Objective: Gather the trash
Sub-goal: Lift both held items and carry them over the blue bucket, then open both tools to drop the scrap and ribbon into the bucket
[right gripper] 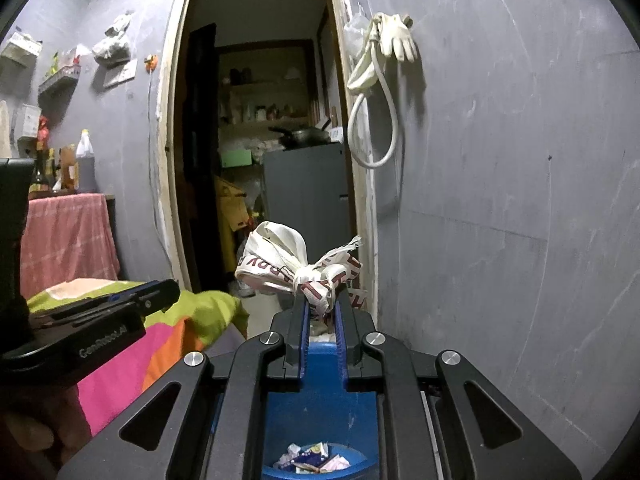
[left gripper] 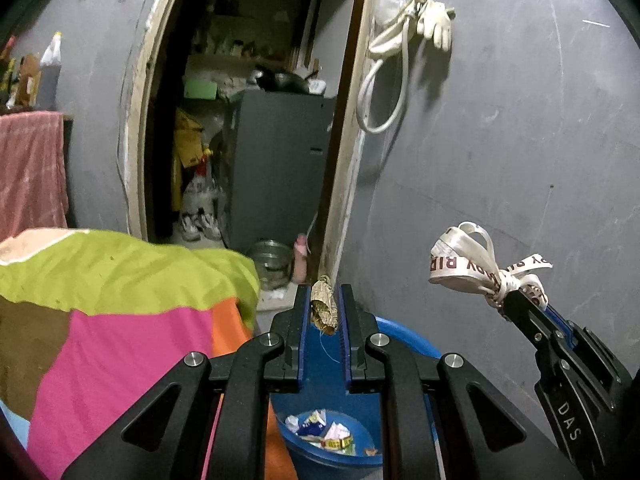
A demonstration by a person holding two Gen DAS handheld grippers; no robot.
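Note:
My left gripper (left gripper: pixel 325 300) is shut on a small crumpled brown scrap (left gripper: pixel 325 307) pinched between its blue pads. My right gripper (right gripper: pixel 322 304) is shut on a knotted white ribbon with red lettering (right gripper: pixel 298 268); the same ribbon (left gripper: pixel 480 266) shows at the right of the left wrist view, held up by the right gripper (left gripper: pixel 516 300). A blue bin (left gripper: pixel 332 440) with paper wrappers inside stands below and just ahead of both grippers; in the right wrist view the blue bin (right gripper: pixel 316 462) sits right under the fingers. The left gripper (right gripper: pixel 160 292) appears at the left of the right wrist view.
A bed with a green, pink and orange cover (left gripper: pixel 120 320) lies to the left of the bin. A grey wall (left gripper: pixel 500 160) rises on the right with a white glove and hose (left gripper: pixel 404 48) hung on it. An open doorway (left gripper: pixel 260 120) ahead leads to a cluttered room with a grey cabinet.

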